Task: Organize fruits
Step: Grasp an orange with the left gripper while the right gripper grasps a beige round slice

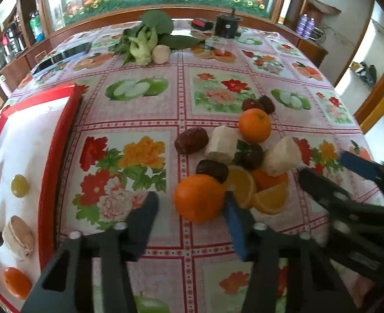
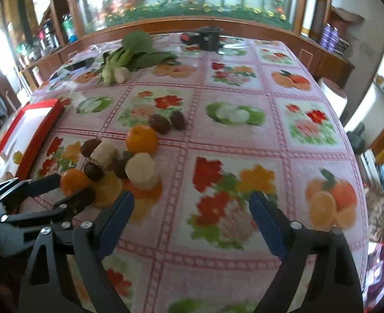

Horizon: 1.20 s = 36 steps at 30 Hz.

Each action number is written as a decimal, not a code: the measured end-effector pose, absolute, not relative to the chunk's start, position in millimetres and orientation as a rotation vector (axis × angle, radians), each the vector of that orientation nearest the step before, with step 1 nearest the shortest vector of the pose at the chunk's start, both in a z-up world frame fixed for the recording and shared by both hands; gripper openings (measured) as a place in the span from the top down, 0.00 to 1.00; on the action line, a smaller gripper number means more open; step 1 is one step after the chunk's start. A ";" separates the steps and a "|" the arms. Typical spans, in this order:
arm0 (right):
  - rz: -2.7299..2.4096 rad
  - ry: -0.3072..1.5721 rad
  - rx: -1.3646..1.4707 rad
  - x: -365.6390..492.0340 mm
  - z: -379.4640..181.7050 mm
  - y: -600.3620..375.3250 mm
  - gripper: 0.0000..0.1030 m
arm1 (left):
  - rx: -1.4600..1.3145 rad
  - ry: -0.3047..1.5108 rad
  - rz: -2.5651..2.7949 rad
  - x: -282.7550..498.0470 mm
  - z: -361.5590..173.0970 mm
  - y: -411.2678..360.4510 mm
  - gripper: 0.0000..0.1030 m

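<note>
The near orange (image 1: 198, 198) sits at the front of the fruit pile (image 1: 233, 154) on the tablecloth (image 1: 145, 104), between the left gripper's (image 1: 192, 203) part-closed jaws; contact is unclear. The right gripper (image 2: 192, 203) is spread over bare cloth. The red-rimmed tray (image 1: 58, 140) lies left. No readable writing.

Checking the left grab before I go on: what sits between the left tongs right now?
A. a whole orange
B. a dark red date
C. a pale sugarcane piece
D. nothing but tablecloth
A: in the left wrist view the nearest whole orange lies between the two fingers of the left tongs, at the near edge of the fruit pile.
</note>
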State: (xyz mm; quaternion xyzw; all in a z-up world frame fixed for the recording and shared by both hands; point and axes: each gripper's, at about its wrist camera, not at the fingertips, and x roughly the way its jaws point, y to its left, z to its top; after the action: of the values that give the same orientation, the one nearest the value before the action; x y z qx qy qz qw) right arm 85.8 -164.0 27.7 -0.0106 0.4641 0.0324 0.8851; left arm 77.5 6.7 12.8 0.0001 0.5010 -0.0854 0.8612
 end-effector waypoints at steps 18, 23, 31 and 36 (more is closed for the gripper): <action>0.201 0.984 0.037 89.3 21.3 -154.3 0.86 | -0.088 1.042 -0.247 66.8 14.4 20.9 0.62; 0.183 0.970 0.079 76.1 31.8 -164.7 0.86 | -0.070 1.041 -0.259 53.4 17.0 18.1 0.62; 0.192 1.013 0.137 82.7 28.3 -167.8 0.85 | -0.094 1.052 -0.271 36.5 22.4 27.8 0.62; 0.217 0.991 0.094 101.2 28.8 -154.0 0.67 | -0.101 1.064 -0.265 26.2 22.8 38.8 0.62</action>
State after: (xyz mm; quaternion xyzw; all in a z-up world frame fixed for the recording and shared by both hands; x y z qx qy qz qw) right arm 101.2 -154.0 28.8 0.0450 0.4744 0.1039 0.8730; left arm 26.2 38.8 22.8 -0.0478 0.5055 -0.1260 0.8522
